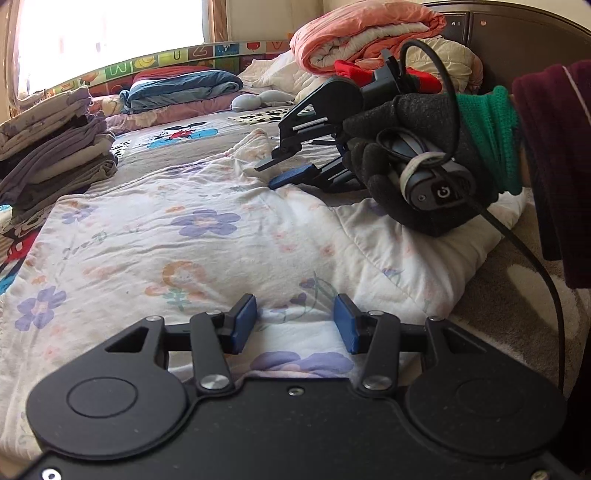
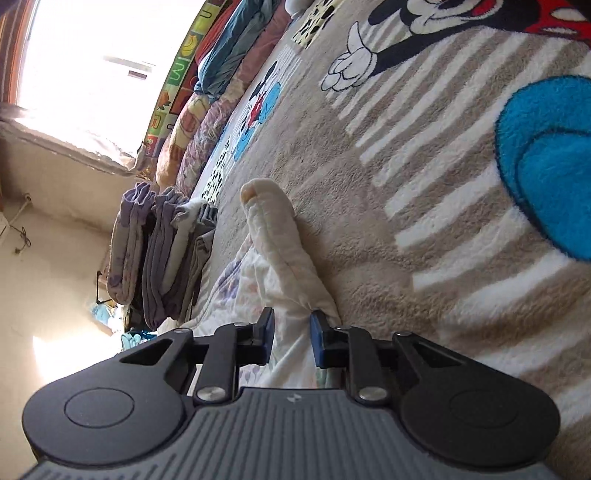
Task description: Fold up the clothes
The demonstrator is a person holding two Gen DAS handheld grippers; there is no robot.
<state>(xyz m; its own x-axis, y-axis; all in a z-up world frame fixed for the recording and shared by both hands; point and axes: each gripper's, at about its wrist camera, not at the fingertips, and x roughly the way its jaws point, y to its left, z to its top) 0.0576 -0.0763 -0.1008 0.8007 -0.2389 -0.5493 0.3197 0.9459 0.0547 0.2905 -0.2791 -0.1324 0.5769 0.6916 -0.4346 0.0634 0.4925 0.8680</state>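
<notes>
A white garment with purple flowers (image 1: 207, 236) lies spread on the bed. My left gripper (image 1: 294, 325) is open, its blue pads either side of the garment's near edge, low over the cloth. My right gripper (image 1: 284, 171) shows in the left wrist view, held by a gloved hand at the garment's far right edge. In the right wrist view the right gripper (image 2: 291, 334) is open around a raised fold of the same garment (image 2: 273, 236), the cloth passing between the jaws without being pinched.
A stack of folded clothes (image 1: 55, 147) stands at the left; it also shows in the right wrist view (image 2: 162, 258). A cartoon blanket (image 2: 424, 166) covers the bed. Rolled bedding (image 1: 365, 33) and a blue pillow (image 1: 184, 86) lie at the back.
</notes>
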